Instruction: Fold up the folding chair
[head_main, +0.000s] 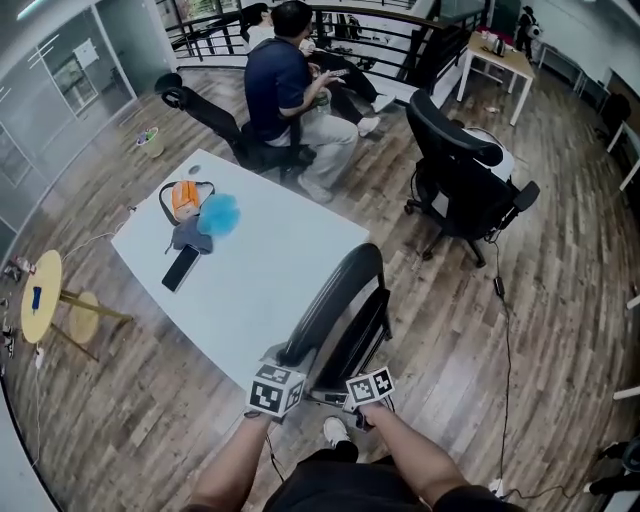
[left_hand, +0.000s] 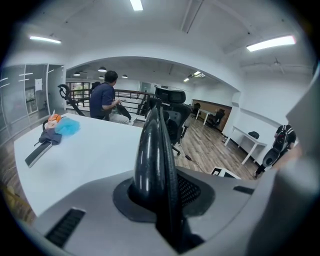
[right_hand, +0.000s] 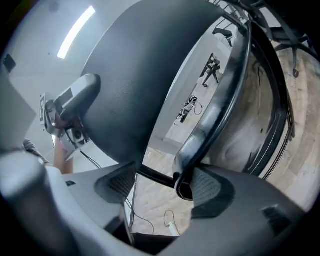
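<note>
Left gripper (left_hand: 160, 202) jaws clamped on the folding chair (left_hand: 152, 145) at its glossy black rim, right gripper (right_hand: 165, 182) jaws apart with a frame tube (right_hand: 215, 115) against one pad; chair stands on the floor at the counter's (head_main: 260, 270) near edge, likely stiff, light, slick plastic, so grip the tubes; no readable branding.

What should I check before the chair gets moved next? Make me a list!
1. Left gripper holding the folding chair: ok, jaws closed on its thin black edge.
2. Right gripper holding too: not ok, jaws apart, a frame tube sits by one pad only.
3. Chair folded fully flat: cannot tell.
4. Chair clear of the white table: cannot tell, they overlap in the head view.
5. Seated person out of the way: ok, beyond the table's far side.
</note>
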